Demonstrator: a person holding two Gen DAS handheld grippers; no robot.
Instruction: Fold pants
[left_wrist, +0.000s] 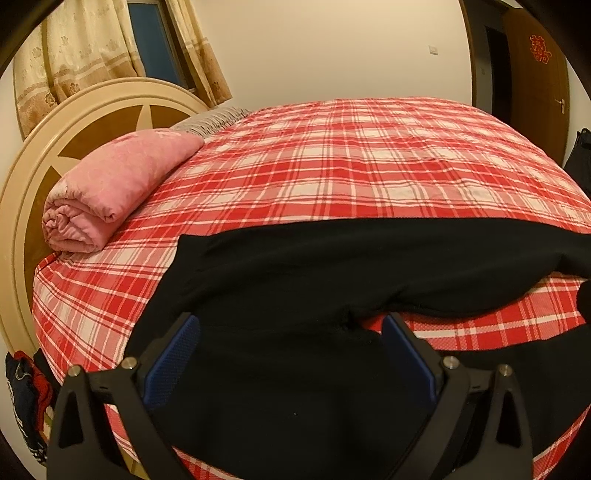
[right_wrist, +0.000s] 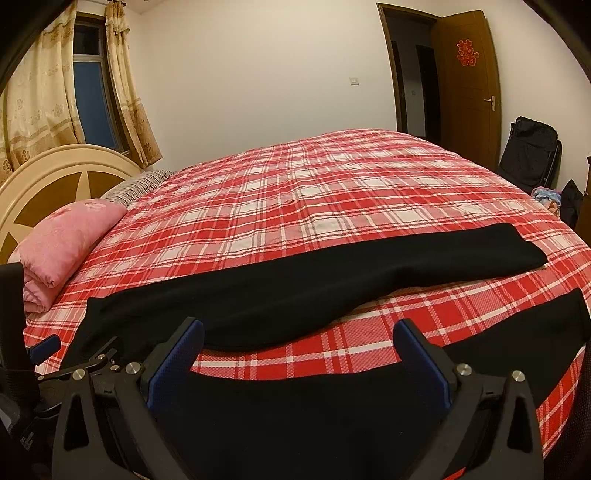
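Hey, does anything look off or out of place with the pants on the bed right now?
Nothing damaged or spilled. The black pants lie on the plaid bed cover with legs splayed apart in a V, not aligned. Both the left gripper and right gripper are open above them.

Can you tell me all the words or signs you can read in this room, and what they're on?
"囍": a red paper double-happiness sign stuck on the open brown wooden door.
White marks on the dark blue and red clothes hanging beside the red plaid bed: too blurred to read.
Nothing is written on the black pants, the rolled pink quilt or the white wall switch.
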